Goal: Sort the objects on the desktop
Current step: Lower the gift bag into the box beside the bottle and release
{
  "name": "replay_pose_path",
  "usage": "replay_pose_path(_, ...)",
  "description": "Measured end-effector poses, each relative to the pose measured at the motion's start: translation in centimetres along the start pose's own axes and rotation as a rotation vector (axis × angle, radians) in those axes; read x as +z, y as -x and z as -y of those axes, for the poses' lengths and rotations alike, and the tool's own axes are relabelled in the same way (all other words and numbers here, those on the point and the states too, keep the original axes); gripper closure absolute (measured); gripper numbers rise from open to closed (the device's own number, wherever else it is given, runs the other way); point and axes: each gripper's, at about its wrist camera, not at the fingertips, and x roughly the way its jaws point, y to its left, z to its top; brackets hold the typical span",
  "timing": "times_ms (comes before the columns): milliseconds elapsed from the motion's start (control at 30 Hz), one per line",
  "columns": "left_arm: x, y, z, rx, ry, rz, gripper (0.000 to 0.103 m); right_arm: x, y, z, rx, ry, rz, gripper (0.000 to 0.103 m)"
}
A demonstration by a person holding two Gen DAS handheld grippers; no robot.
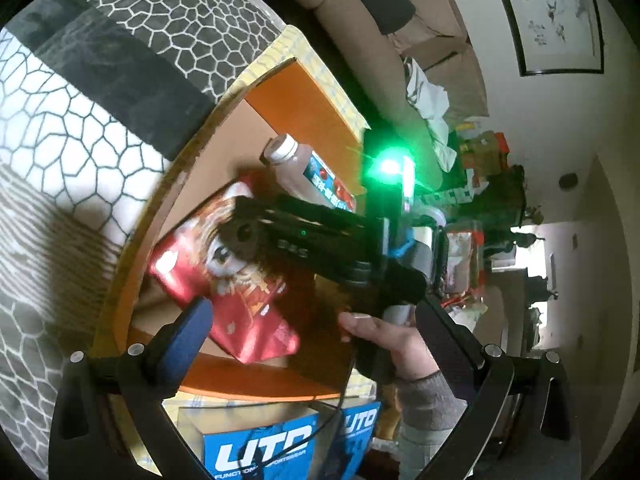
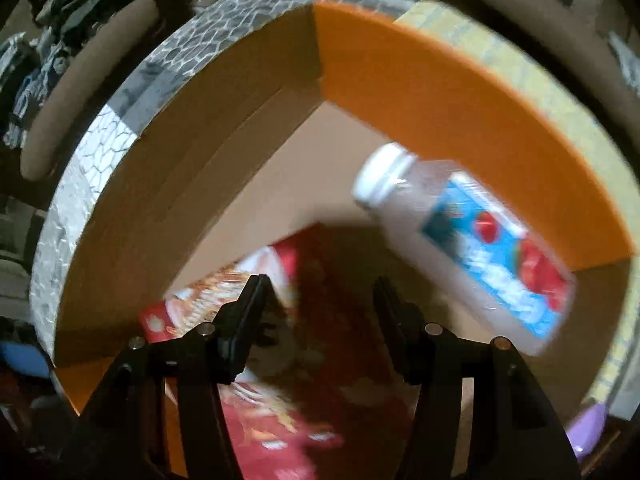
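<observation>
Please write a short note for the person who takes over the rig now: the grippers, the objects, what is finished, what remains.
Left gripper: open, empty, beside the box.
Right gripper: open, empty, inside the orange cardboard box, over the red snack bag.
In the box: the red snack bag and a drink bottle with a white cap, lying on its side.
Done: these two look sorted.
Left: a blue UTO box lies outside the box; other items cannot be judged from these views.
</observation>
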Motion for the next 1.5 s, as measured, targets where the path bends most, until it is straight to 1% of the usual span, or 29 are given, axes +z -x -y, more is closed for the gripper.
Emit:
replay_pose_path(33,0.0,0.1,0.0,0.002,-0.004,0.003,0.0,0.2,-0.3,-0.7,0.039,0.014,0.002,0.048)
replay_pose_path(67,-0.1,0.2,0.0,0.002,-0.01,0.004,0.0,0.4,-0.7,-0.6,0.064,0.029,0.01,0.048)
replay_pose_path(133,-0.2,0.2,0.0,-0.006,-0.005,0.004,0.0,0.5,-0.6,-1.6,0.108,0.059,0.036,0.048)
replay_pose_path(167,-0.2,0.3,-0.1,-0.01,0.0,0.005,0.0,0.5,-0.6,-2.2,0.137,0.063,0.039,0.045)
replay_pose_path(200,-0.2,0.3,-0.1,-0.011,0.001,0.005,0.0,0.7,-0.6,-2.6,0.134,0.071,0.042,0.044)
replay_pose_path(267,-0.3,0.2,0.1,-0.012,-0.003,0.006,0.0,0.3,-0.2,-2.6,0.107,0.072,0.033,0.045)
replay_pose_path(300,-0.4,0.1,0.2,-0.009,-0.007,0.006,0.0,-0.1,0.3,-2.4,0.075,0.057,0.039,0.046)
replay_pose_path(367,-0.5,-0.2,0.5,0.001,-0.02,-0.008,0.0,-1.2,2.5,-0.8,-0.021,0.012,0.072,0.045)
replay_pose_path(400,-0.5,-0.3,0.5,0.004,-0.023,-0.014,0.0,-1.8,3.5,-0.4,-0.028,-0.005,0.079,0.044)
replay_pose_path(433,-0.6,-0.5,0.5,0.01,-0.026,-0.019,0.0,-2.8,4.7,0.8,-0.059,-0.031,0.07,0.042)
replay_pose_path(467,-0.6,-0.7,0.5,0.014,-0.026,-0.021,0.0,-3.2,5.1,1.2,-0.095,-0.034,0.054,0.038)
replay_pose_path(500,-0.6,-0.9,0.5,0.02,-0.027,-0.022,0.0,-3.9,5.5,1.7,-0.128,-0.012,0.019,0.037)
replay_pose_path(567,-0.7,-1.3,0.5,0.021,-0.023,-0.027,0.0,-4.3,5.2,2.1,-0.168,0.014,-0.028,0.038)
replay_pose_path(600,-0.9,-1.4,0.5,0.022,-0.021,-0.029,0.0,-4.5,5.2,2.3,-0.181,0.024,-0.036,0.038)
replay_pose_path(700,-1.6,-1.5,0.8,0.029,-0.033,-0.037,0.0,-4.5,4.2,2.1,-0.192,0.041,-0.064,0.038)
replay_pose_path(800,-2.1,-1.7,1.3,0.076,-0.071,-0.047,0.0,-4.6,2.0,1.3,-0.197,0.054,-0.146,0.038)
replay_pose_path(833,-2.2,-1.8,1.4,0.089,-0.083,-0.053,0.0,-5.0,1.8,1.4,-0.196,0.056,-0.159,0.038)
replay_pose_path(867,-2.3,-1.9,1.5,0.102,-0.097,-0.061,0.0,-5.2,1.1,1.3,-0.189,0.056,-0.184,0.038)
replay_pose_path(900,-2.3,-2.0,1.6,0.106,-0.104,-0.064,0.0,-5.2,0.8,1.4,-0.18,0.049,-0.19,0.038)
replay_pose_path(933,-2.4,-2.0,1.6,0.109,-0.109,-0.065,0.0,-5.2,0.6,1.5,-0.127,0.02,-0.189,0.038)
replay_pose_path(967,-2.4,-2.0,1.7,0.112,-0.113,-0.065,0.0,-5.2,0.6,1.7,-0.069,-0.01,-0.173,0.036)
replay_pose_path(1067,-2.6,-2.1,1.9,0.128,-0.131,-0.065,0.0,-5.3,1.5,1.8,0.081,-0.086,-0.102,0.036)
replay_pose_path(1100,-2.6,-2.1,2.0,0.133,-0.134,-0.067,0.0,-5.4,2.0,1.6,0.107,-0.095,-0.077,0.035)
replay_pose_path(1200,-2.7,-2.2,2.2,0.143,-0.136,-0.068,0.0,-5.7,2.5,1.5,0.092,-0.099,-0.08,0.036)
replay_pose_path(1267,-2.9,-2.1,2.7,0.164,-0.155,-0.053,0.0,-6.1,3.5,1.4,0.029,-0.086,-0.061,0.036)
replay_pose_path(1300,-3.1,-2.0,3.0,0.176,-0.169,-0.044,0.0,-6.4,4.5,1.4,0.0,-0.072,-0.033,0.036)
replay_pose_path(1400,-3.7,-2.0,4.2,0.233,-0.238,-0.015,0.0,-8.2,9.0,1.1,-0.02,-0.035,0.074,0.036)
replay_pose_path(1467,-4.2,-2.0,5.1,0.282,-0.291,0.005,0.0,-10.5,12.6,1.4,-0.077,0.003,0.141,0.036)
replay_pose_path(1500,-4.5,-2.1,5.5,0.306,-0.32,0.015,0.0,-11.8,14.1,1.9,-0.09,0.015,0.178,0.031)
